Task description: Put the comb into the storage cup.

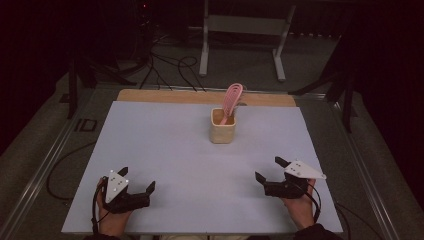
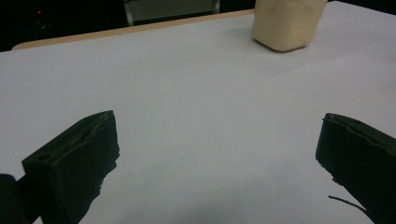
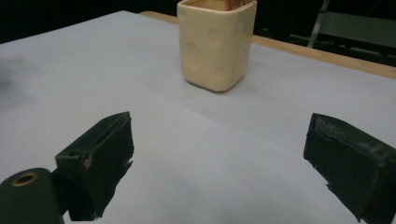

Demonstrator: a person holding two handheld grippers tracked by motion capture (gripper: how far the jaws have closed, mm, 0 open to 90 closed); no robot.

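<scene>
Both grippers, left (image 1: pixel 136 181) and right (image 1: pixel 268 169), are released; approach the comb (image 1: pixel 232 98) in the cup (image 1: pixel 222 131) slowly from above.

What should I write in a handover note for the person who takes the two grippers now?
Left gripper: open, holds nothing, low over the near left of the white table.
Right gripper: open, holds nothing, near right of the table.
Cream square cup: upright at the far middle of the table, apart from both grippers.
Pink slotted spatula: stands in the cup, head up, leaning toward the far side.
Done: the spatula is in the cup.
Left: cannot tell from this moment; nothing is in hand.
</scene>
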